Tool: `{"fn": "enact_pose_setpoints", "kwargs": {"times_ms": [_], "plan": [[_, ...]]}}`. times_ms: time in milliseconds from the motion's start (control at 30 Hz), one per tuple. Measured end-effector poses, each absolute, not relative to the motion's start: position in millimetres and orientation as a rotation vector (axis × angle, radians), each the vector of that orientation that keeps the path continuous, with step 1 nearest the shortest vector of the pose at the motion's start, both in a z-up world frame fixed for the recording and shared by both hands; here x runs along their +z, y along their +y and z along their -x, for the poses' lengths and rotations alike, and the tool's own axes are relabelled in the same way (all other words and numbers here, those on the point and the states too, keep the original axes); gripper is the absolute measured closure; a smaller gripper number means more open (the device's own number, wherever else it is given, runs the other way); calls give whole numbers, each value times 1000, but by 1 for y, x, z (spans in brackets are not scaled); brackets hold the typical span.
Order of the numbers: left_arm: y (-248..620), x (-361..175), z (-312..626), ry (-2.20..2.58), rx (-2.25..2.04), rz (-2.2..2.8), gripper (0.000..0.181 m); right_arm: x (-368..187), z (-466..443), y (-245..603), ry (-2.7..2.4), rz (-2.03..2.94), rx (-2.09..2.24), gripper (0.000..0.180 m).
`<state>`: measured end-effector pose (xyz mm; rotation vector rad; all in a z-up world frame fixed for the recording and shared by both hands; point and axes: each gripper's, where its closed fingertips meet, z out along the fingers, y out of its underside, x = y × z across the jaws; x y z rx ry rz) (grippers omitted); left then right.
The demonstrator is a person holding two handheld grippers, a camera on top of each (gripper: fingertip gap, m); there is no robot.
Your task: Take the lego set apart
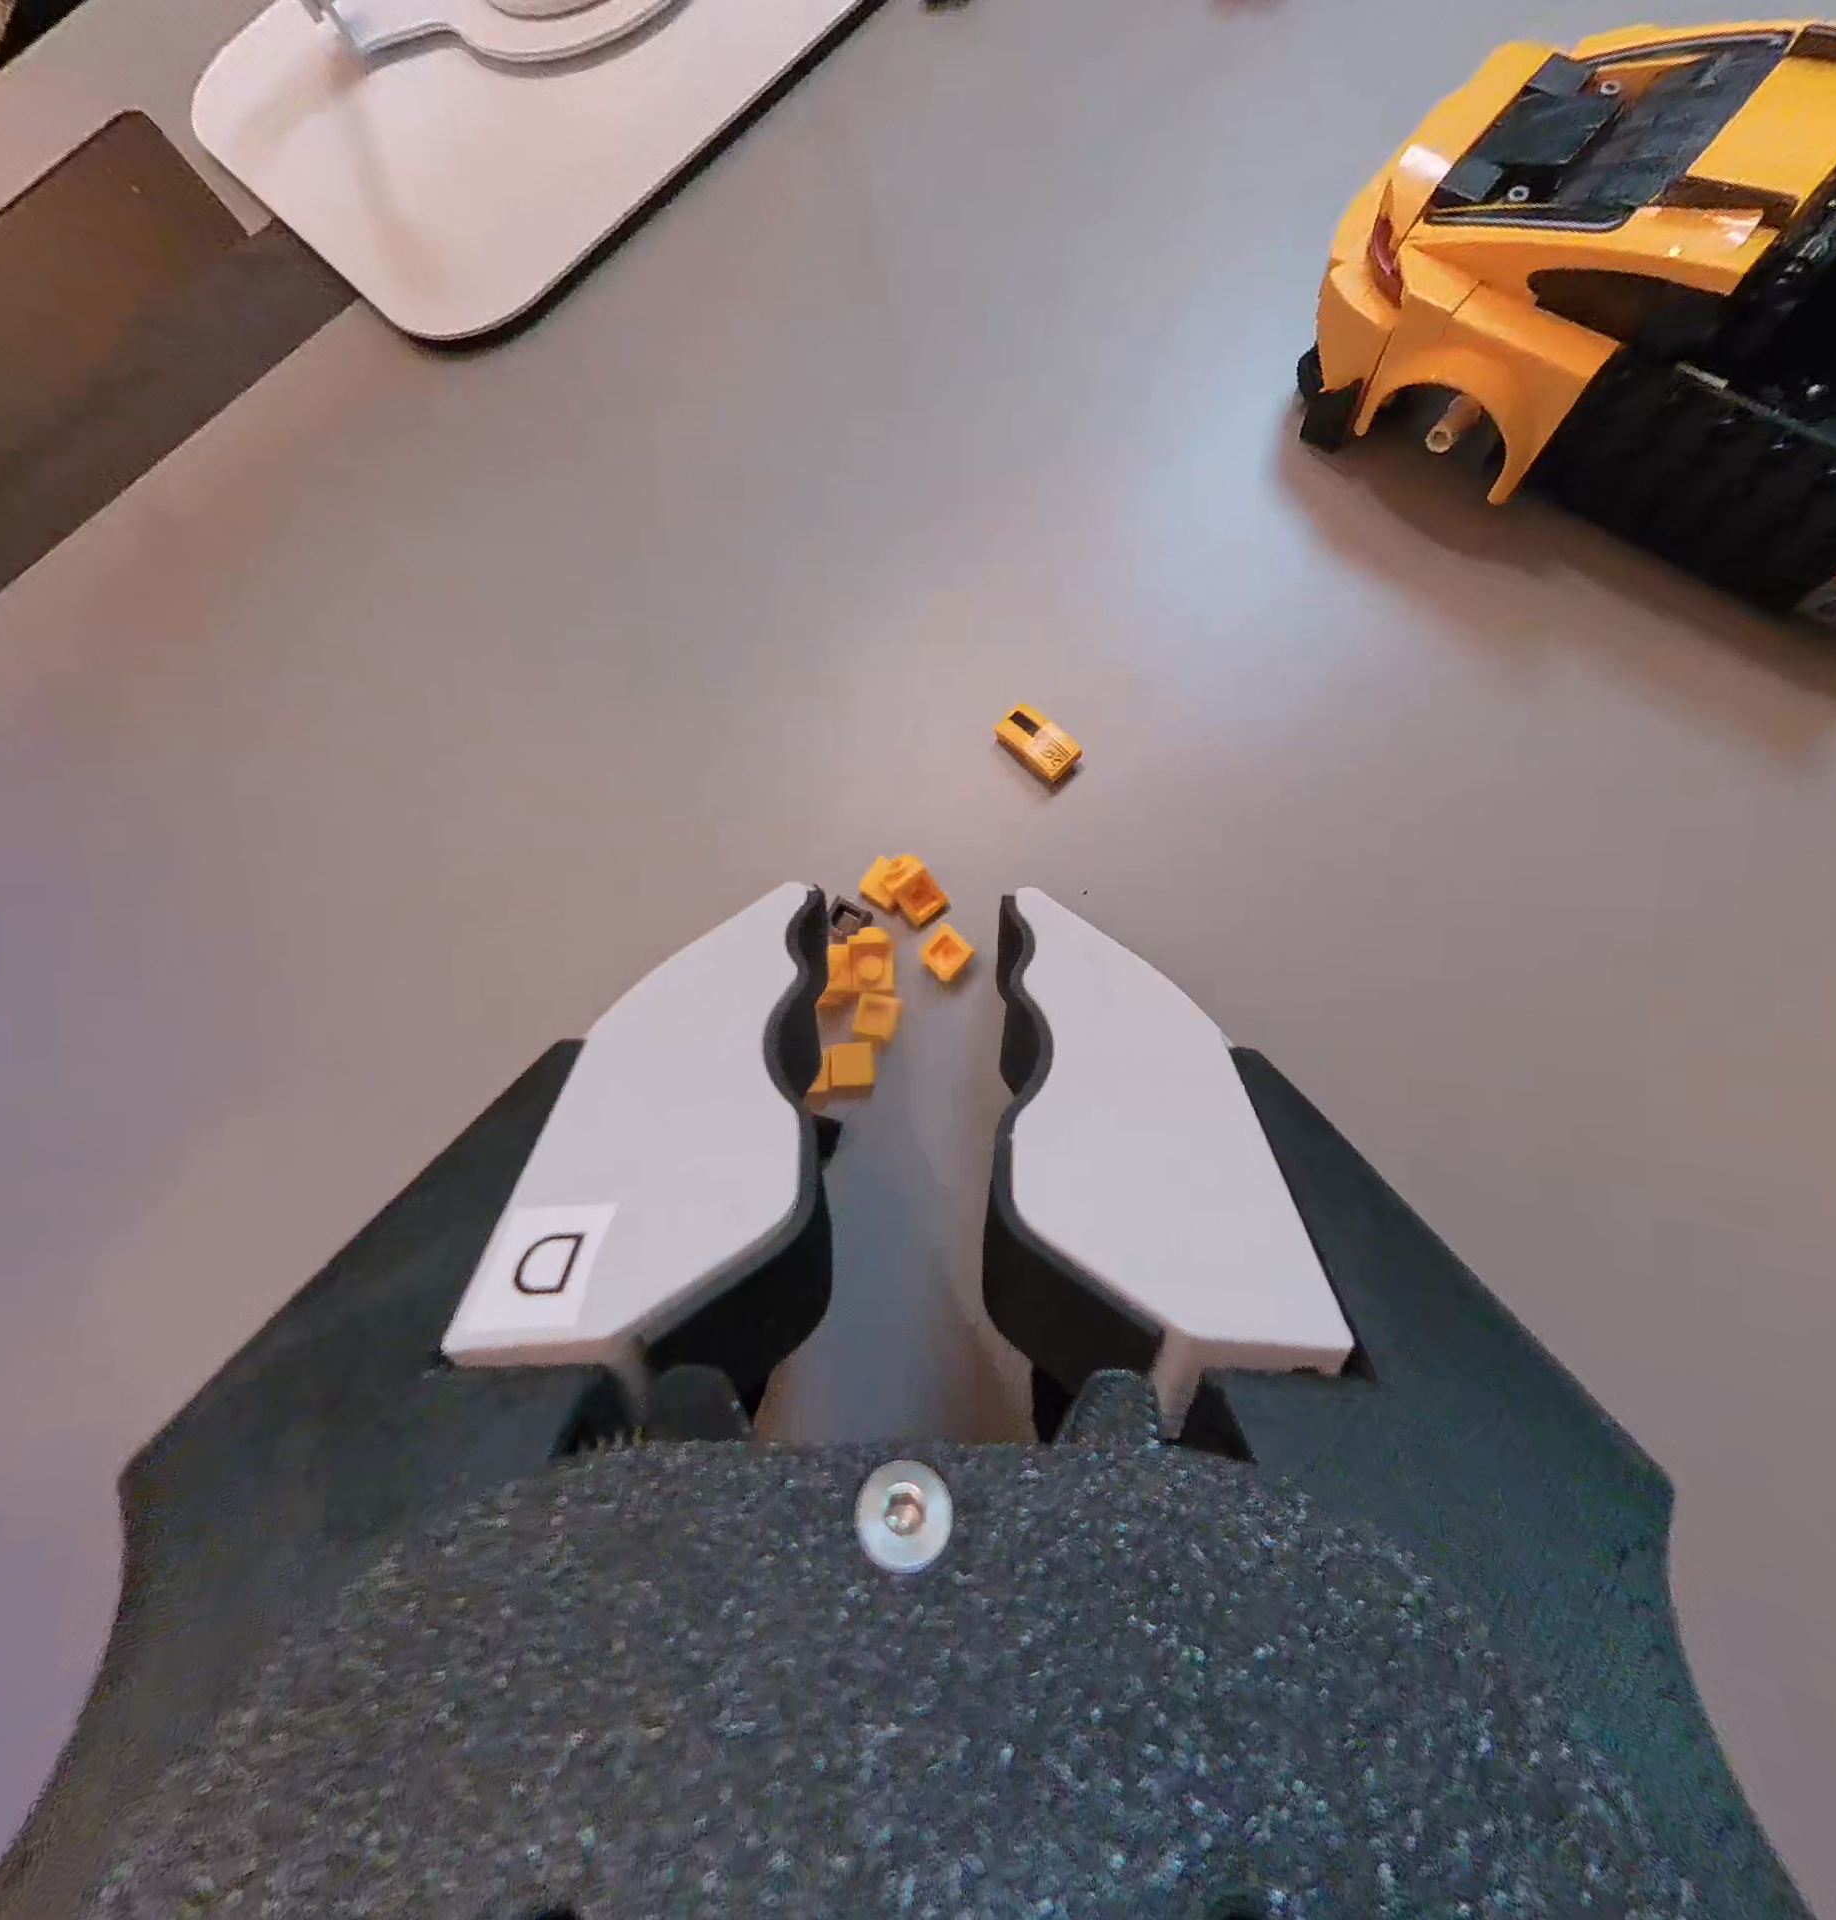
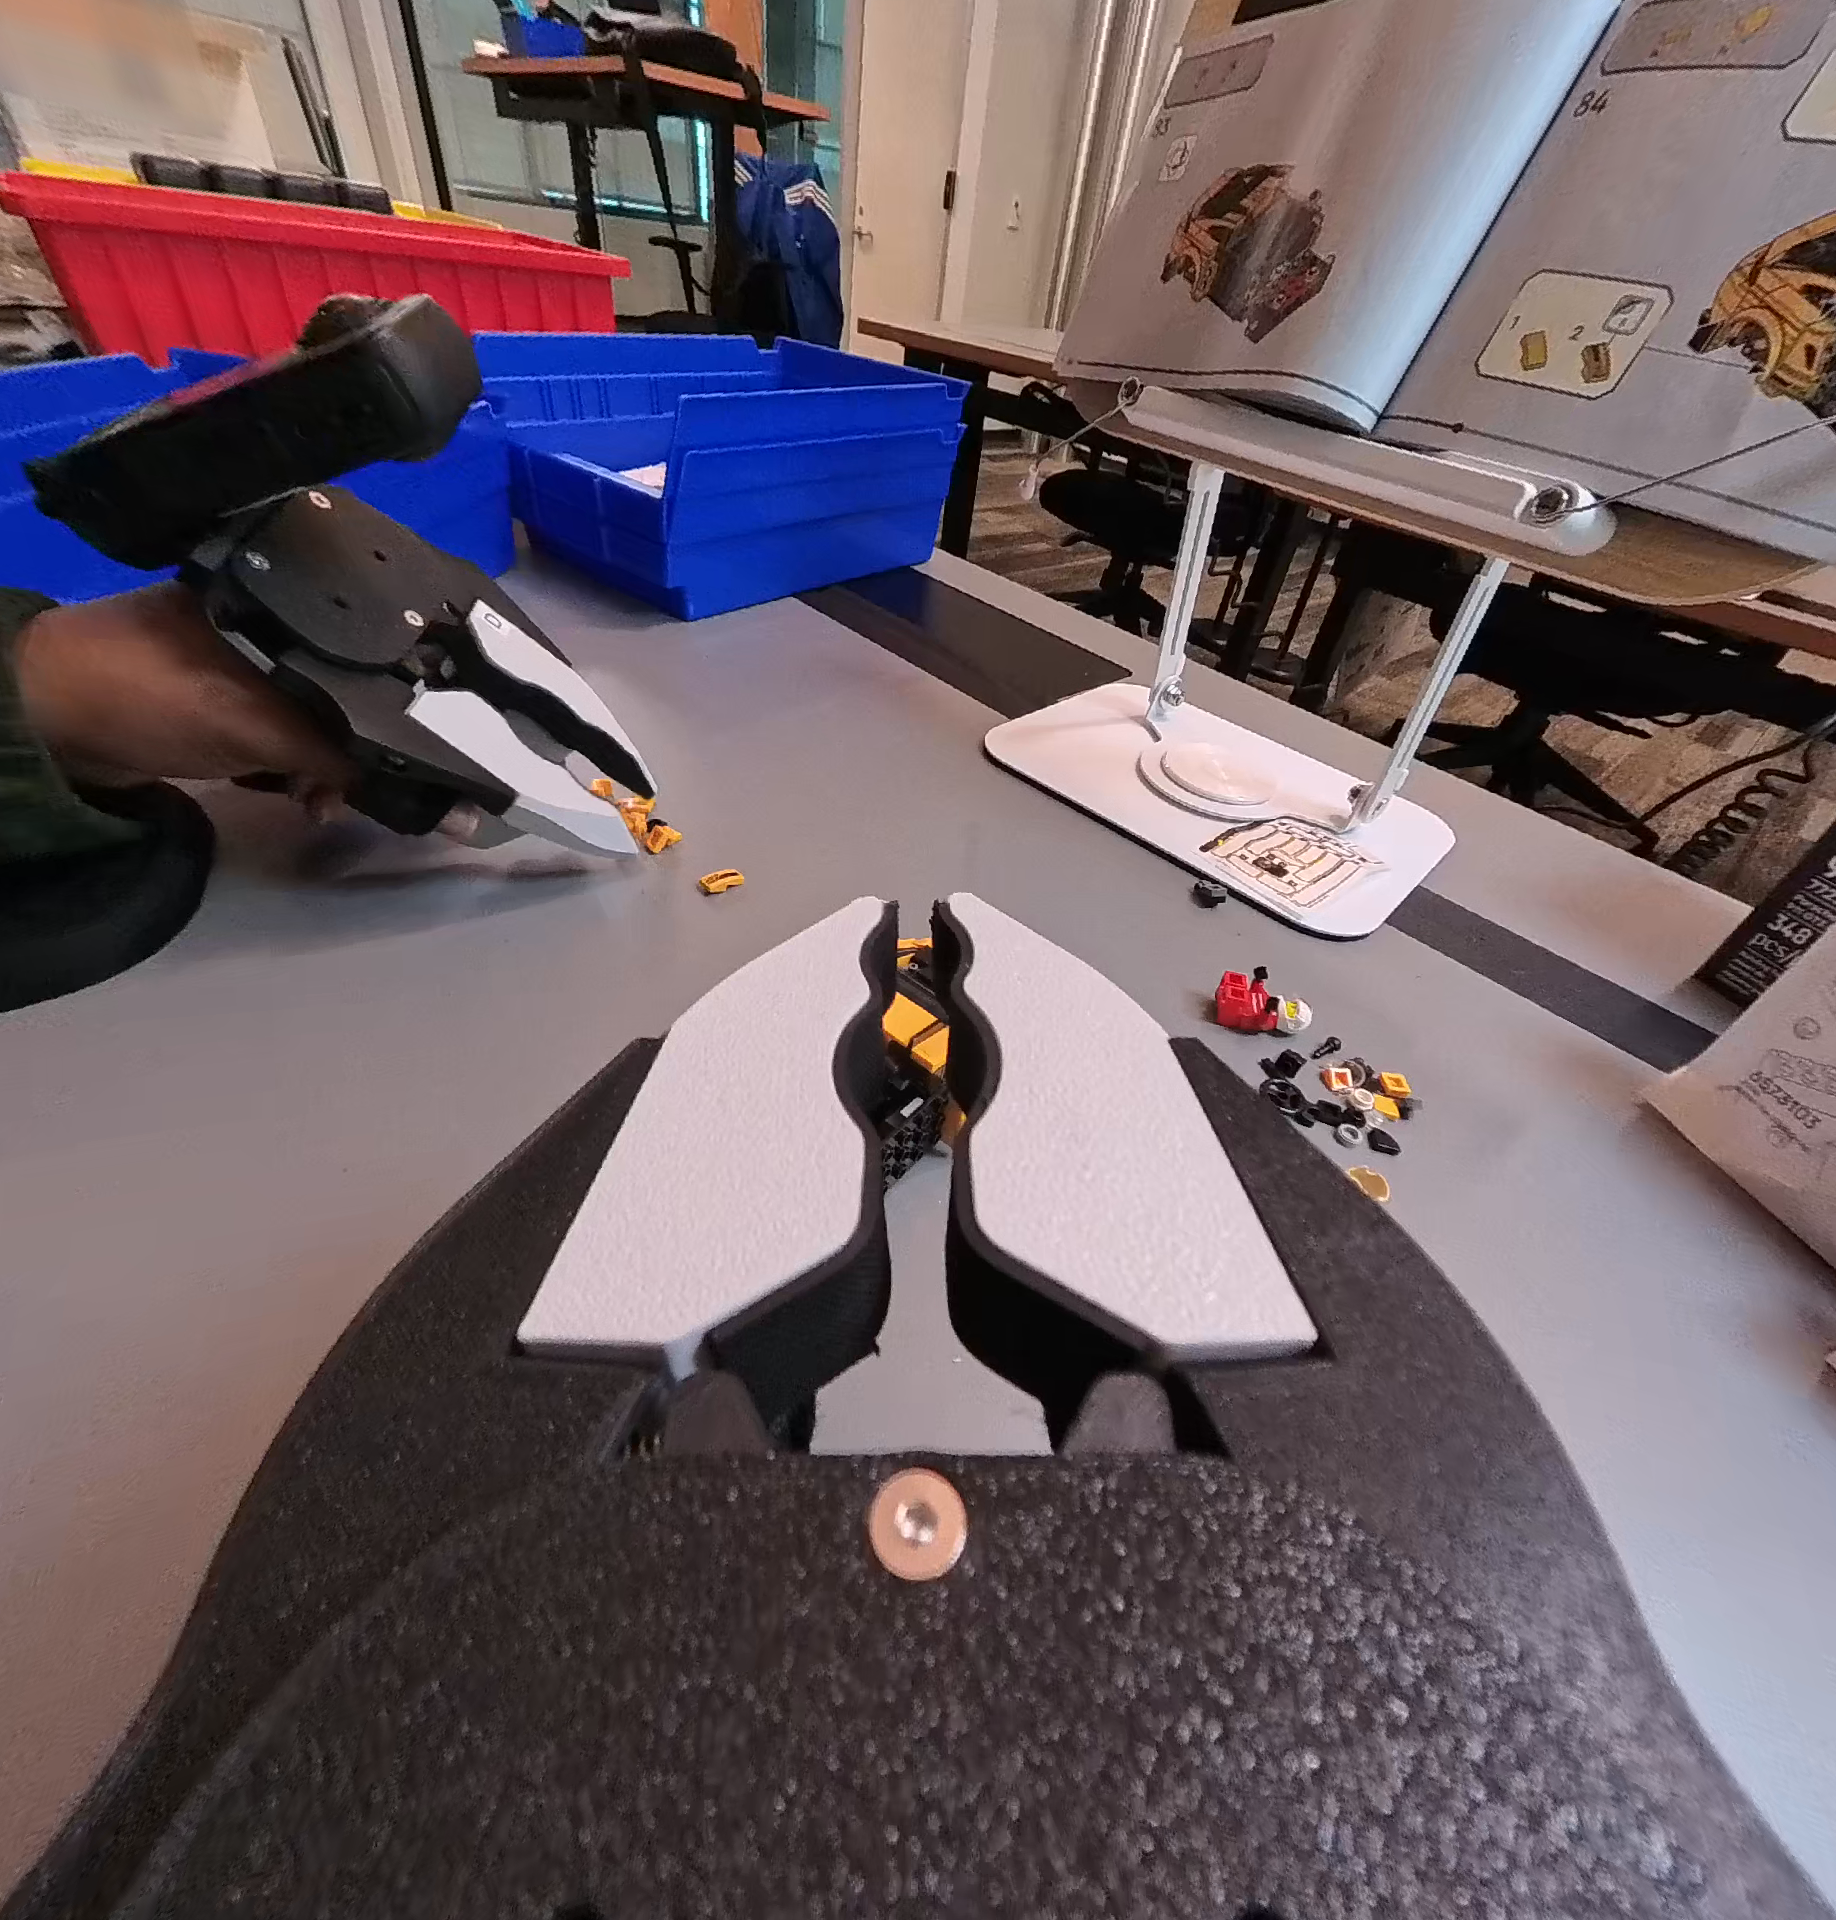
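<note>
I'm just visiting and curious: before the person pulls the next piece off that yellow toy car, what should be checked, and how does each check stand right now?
1. Right tool grips the yellow and black lego car: ok, its fingers are closed on the car.
2. Left tool is free for a new piece: ok, open with nothing held.
3. Removed small yellow pieces are off the car: ok, they lie heaped on the grey table between the left tool's fingers.
4. The loose yellow slope piece is clear of both tools: ok, it lies alone beyond the heap.
5. Car rests steady on the table: cannot tell.
6. The next piece to remove is loose enough: cannot tell.
</note>
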<state>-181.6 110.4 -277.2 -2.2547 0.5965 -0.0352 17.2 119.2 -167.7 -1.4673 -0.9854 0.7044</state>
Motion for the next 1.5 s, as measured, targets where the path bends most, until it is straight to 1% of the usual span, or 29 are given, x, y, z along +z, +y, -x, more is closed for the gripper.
{"fn": "enact_pose_setpoints", "kwargs": {"times_ms": [100,200,300,433,600,767,867,967,1100,1167,1400,1500], "plan": [[110,-271,180,593,-45,2223,146,-167,-20,122,-981,1466,683,174],[109,-256,164,623,-113,2129,146,-161,-33,135,-948,1463,619,174],[102,-245,131,678,-267,2046,153,-154,-52,152,-869,1481,591,174],[91,-250,95,770,-384,2003,156,-148,-79,173,-768,1516,550,174],[82,-260,69,928,-365,1972,156,-164,-93,187,-752,1625,548,172],[79,-263,68,951,-376,1975,156,-201,-75,178,-904,1775,625,157],[80,-263,72,937,-374,1976,157,-226,-63,167,-1053,1844,588,141],[80,-265,76,943,-353,1984,157,-250,-57,159,-1177,1895,522,136],[78,-263,74,947,-363,1975,158,-273,-53,157,-1233,1963,515,137],[77,-262,74,956,-362,1971,158,-279,-54,161,-1230,1989,491,141],[74,-264,73,978,-360,1970,160,-286,-52,166,-1276,1990,442,159],[73,-265,73,987,-361,1974,160,-285,-59,174,-1262,1984,341,161]]}}
